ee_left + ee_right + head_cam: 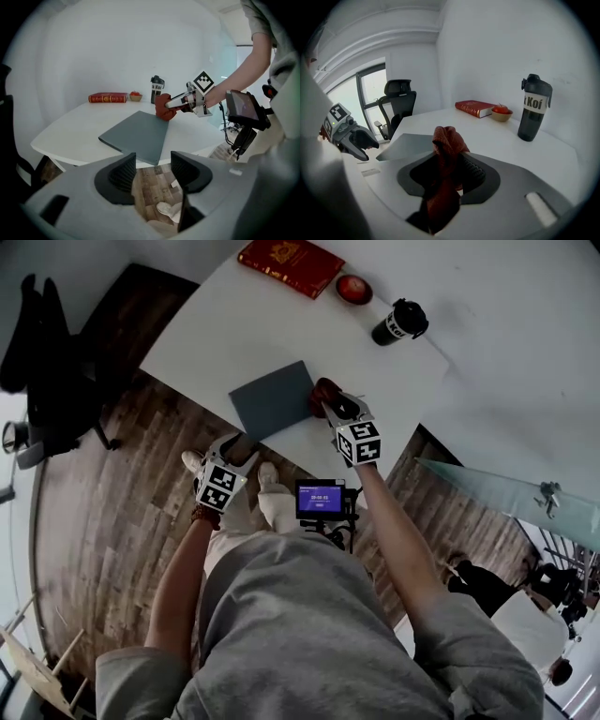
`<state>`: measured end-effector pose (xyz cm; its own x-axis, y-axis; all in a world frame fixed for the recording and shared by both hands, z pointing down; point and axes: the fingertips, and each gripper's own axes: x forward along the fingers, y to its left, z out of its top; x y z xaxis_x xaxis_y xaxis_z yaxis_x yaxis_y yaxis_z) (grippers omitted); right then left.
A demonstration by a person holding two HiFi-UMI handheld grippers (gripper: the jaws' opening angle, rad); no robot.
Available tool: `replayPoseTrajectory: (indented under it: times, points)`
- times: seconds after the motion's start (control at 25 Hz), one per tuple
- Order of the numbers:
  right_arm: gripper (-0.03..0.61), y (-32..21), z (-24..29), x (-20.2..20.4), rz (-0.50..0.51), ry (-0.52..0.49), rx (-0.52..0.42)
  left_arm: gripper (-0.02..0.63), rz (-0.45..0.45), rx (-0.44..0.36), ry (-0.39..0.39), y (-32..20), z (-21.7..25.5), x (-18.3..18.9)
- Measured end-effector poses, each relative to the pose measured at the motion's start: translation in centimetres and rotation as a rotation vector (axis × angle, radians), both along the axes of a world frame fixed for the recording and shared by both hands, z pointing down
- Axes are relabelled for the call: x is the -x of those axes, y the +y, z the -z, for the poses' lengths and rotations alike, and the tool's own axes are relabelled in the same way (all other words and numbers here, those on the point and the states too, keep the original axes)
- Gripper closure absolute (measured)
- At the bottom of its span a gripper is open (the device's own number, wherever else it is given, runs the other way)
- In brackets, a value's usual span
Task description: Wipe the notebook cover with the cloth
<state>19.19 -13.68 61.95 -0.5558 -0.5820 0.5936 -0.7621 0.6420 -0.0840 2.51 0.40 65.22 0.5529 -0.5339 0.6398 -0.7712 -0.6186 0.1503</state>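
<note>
A grey notebook [273,399] [137,136] [407,145] lies flat near the front edge of the white table [234,324]. My right gripper [330,399] [451,161] is shut on a dark red cloth [323,393] [162,107] [446,145], held over the notebook's right edge. The cloth bunches between the jaws and sticks out ahead of them. My left gripper [246,442] [153,171] is open with nothing between its jaws. It hangs just off the table's front edge, pointing at the notebook's near corner, with wooden floor below.
At the back of the table lie a red book [291,264] [108,97] [474,108], a small bowl with something red [353,289] [501,112] and a dark bottle [399,322] [157,89] [534,108]. A black office chair [47,362] [398,105] stands left. A small screen [321,498] hangs at my waist.
</note>
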Motion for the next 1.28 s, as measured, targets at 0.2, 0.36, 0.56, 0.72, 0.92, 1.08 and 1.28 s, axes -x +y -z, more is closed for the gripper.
replayPoseTrajectory:
  times: [0.2,0.36,0.56,0.72,0.92,1.08,1.28]
  points:
    - [0.434,-0.2,-1.7,0.7,0.019,0.032,0.095,0.367,-0.014,0.088,0.011,-0.2,-1.8,0.0]
    - [0.433,-0.5,-1.9,1.2,0.037,0.042,0.11,0.365,-0.045,0.125,0.025,-0.9,-2.5,-0.4]
    - [0.434,0.2,-2.4,2.6,0.087,0.076,0.098,0.411,-0.048,0.108,0.02,-1.5,-2.7,0.0]
    - [0.436,1.0,-2.5,3.4,0.123,0.101,0.097,0.41,-0.013,0.1,0.019,-1.3,-2.6,-0.1]
    - [0.44,1.1,-2.6,3.7,0.108,0.074,0.125,0.409,0.019,0.094,0.005,-1.2,-3.2,-0.2]
    - [0.443,1.9,-2.7,4.7,0.152,0.094,0.118,0.408,0.04,0.086,-0.003,-1.3,-3.2,-0.1]
    - [0.448,2.7,-2.8,6.4,0.223,0.121,0.123,0.407,0.065,0.084,-0.009,-1.5,-3.4,0.0]
